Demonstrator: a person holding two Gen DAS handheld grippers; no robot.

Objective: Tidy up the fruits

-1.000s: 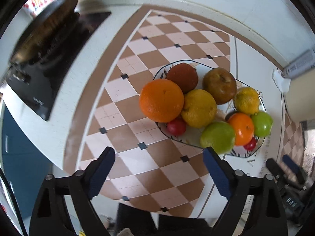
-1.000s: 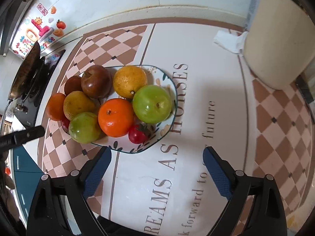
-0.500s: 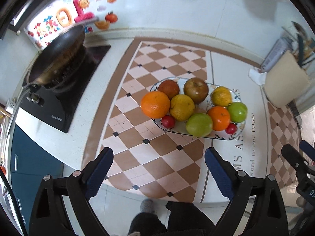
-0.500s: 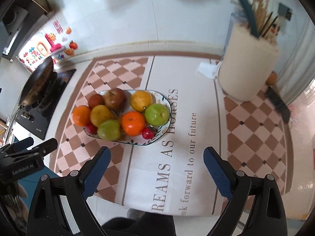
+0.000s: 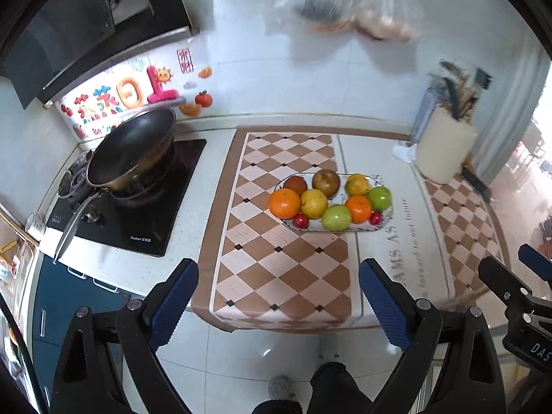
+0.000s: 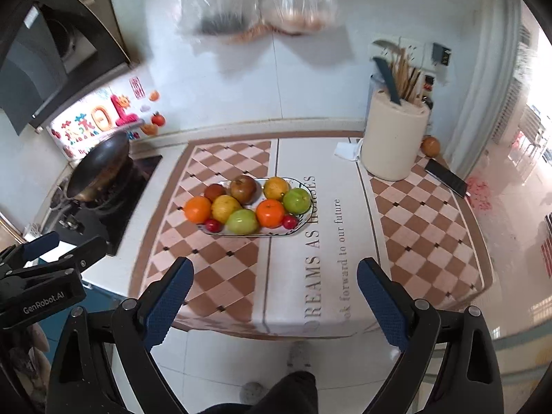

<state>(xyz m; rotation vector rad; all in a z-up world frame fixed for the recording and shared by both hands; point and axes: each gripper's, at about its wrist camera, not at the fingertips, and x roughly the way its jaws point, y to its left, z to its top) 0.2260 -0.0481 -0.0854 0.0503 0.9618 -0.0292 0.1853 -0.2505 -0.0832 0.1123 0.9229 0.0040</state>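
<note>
Centre of frame: plate (image 5: 385, 225) piled with fruits (image 5: 313, 203), resting on the checkered mat (image 5: 283, 269).
Left gripper (image 5: 278, 299): jaws spread wide, empty, low in frame, well apart from the plate.
Right gripper (image 6: 274, 297): likewise spread, empty.
Overhang risk: orange (image 5: 284, 203) crowds the plate's left rim; a nudge could roll it off.
Crowding risk: tight packing invites knocking neighbours.
Small fruit: red ones (image 6: 213, 225) at the near rim, easily dislodged.

Checkered counter (image 6: 220, 276) carries fruit plate (image 6: 303, 222), crock (image 6: 393, 138).
</note>
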